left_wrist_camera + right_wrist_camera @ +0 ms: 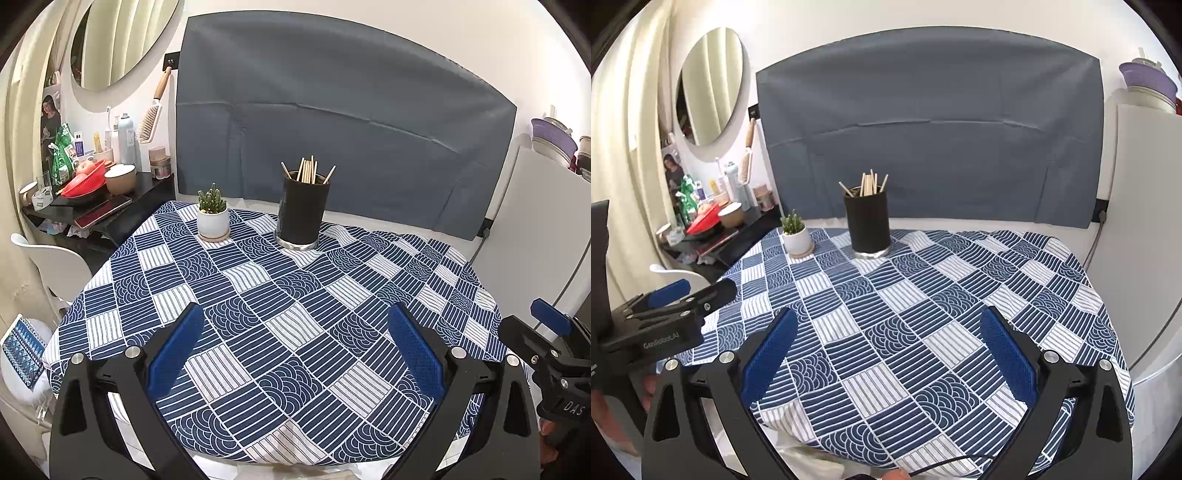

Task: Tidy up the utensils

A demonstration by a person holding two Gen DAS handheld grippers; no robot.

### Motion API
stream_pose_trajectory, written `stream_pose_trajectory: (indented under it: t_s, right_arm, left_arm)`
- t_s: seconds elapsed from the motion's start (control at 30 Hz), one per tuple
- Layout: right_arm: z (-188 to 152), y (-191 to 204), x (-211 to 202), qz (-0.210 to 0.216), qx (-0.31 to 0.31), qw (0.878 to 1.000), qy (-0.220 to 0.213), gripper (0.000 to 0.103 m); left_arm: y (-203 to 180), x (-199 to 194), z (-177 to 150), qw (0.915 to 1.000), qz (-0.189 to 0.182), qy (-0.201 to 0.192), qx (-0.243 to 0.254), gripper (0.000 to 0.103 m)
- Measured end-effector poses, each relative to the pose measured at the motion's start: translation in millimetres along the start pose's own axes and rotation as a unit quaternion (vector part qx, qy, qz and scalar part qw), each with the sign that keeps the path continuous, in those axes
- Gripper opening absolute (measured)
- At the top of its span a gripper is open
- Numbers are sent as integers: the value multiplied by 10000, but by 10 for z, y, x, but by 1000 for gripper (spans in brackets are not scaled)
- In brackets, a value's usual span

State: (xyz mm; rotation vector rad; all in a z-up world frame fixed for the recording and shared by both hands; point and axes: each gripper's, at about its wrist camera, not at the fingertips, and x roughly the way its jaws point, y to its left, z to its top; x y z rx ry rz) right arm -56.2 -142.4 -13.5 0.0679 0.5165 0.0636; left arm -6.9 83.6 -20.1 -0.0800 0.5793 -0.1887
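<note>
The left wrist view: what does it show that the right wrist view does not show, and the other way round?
Only the left wrist view shows the left hand-held gripper head-on, open and empty, and a patterned cushion at the lower left. Only the right wrist view shows the right hand-held gripper head-on, also open and empty, with a cable along the near edge. Both show the black holder full of chopsticks, the small potted plant and the blue patterned tablecloth.

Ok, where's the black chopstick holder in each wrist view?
Left wrist view: the black chopstick holder stands just above center, at the table's far edge.
Right wrist view: the holder stands left of center, same far edge.
Shared landmark: the small potted cactus sits just to its left in both.
</note>
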Motion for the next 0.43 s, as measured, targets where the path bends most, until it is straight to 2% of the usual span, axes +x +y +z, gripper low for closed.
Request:
stream_pose_trajectory:
  t_s: [0.43]
  right_arm:
    - [106,63,124,-106,-201,9997,-100,95]
  left_arm:
    - [69,116,141,9997,-229,-83,-44,97]
